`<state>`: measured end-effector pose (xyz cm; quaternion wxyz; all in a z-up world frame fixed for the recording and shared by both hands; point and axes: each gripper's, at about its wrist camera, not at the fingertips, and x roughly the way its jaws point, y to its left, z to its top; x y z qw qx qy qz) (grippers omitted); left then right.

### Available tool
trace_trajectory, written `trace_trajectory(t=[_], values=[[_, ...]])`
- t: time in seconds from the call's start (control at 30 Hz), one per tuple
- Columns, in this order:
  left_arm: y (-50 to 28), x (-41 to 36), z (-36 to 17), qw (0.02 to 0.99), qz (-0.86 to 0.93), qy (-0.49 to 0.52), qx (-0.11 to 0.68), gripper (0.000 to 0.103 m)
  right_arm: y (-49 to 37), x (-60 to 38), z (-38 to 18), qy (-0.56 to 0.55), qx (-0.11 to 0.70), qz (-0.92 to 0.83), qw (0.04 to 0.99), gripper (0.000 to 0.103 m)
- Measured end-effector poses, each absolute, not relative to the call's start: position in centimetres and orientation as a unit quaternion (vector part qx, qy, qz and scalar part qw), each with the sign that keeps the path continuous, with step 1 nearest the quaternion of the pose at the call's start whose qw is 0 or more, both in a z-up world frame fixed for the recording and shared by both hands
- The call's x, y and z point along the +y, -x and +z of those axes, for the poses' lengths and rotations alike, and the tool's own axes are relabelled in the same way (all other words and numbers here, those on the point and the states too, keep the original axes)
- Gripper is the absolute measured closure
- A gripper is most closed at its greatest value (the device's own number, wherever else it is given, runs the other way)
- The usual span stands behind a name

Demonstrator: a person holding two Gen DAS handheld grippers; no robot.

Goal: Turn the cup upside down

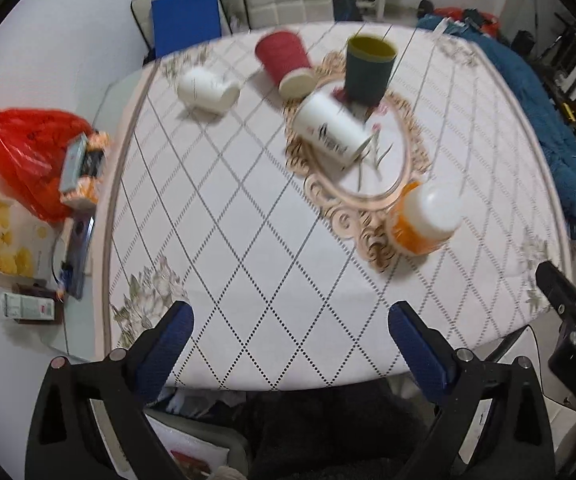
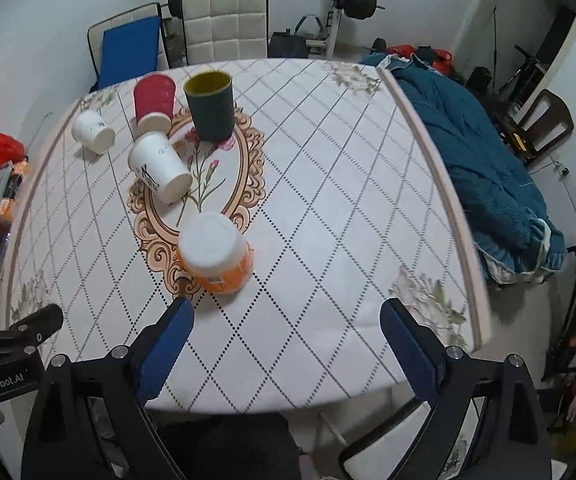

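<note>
A dark cup with a yellow inside (image 1: 370, 70) (image 2: 210, 105) stands upright, mouth up, at the far end of the oval print. A red cup (image 1: 285, 63) (image 2: 153, 103), a small white cup (image 1: 207, 90) (image 2: 93, 131), a printed white cup (image 1: 334, 130) (image 2: 160, 167) and an orange cup with a white base (image 1: 424, 216) (image 2: 216, 253) stand upside down. My left gripper (image 1: 290, 344) is open and empty above the table's near edge. My right gripper (image 2: 285, 338) is open and empty, just in front of the orange cup.
The table (image 2: 328, 200) has a white diamond-pattern cloth. A blue blanket (image 2: 480, 160) lies along its right side. A red bag (image 1: 27, 152) and snack packs sit on a side surface to the left. Chairs (image 2: 223, 20) stand behind the table.
</note>
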<state>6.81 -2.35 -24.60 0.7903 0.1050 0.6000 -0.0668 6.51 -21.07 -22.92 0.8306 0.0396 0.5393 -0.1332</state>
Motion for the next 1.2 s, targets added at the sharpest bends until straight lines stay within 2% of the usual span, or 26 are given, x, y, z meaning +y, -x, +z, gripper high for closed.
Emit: trace_trajectory(t=[0.57, 0.87, 1.2], values=[[1.1, -3.2, -9.9, 0.855, -0.053, -0.06, 0.512, 0.003, 2.4, -22.3, -6.9, -0.03, 0.467, -0.117, 0.876, 0.006], [4.8, -3.4, -7.0, 0.863, -0.048, -0.048, 0.502, 0.003, 7.1, -23.0, -1.2, -0.031, 0.441, -0.111, 0.89, 0.006], [7.2, -3.2, -4.6, 0.873, -0.039, -0.046, 0.483, 0.003, 10.3, -23.1, 1.9, -0.025, 0.429, -0.096, 0.898, 0.006]])
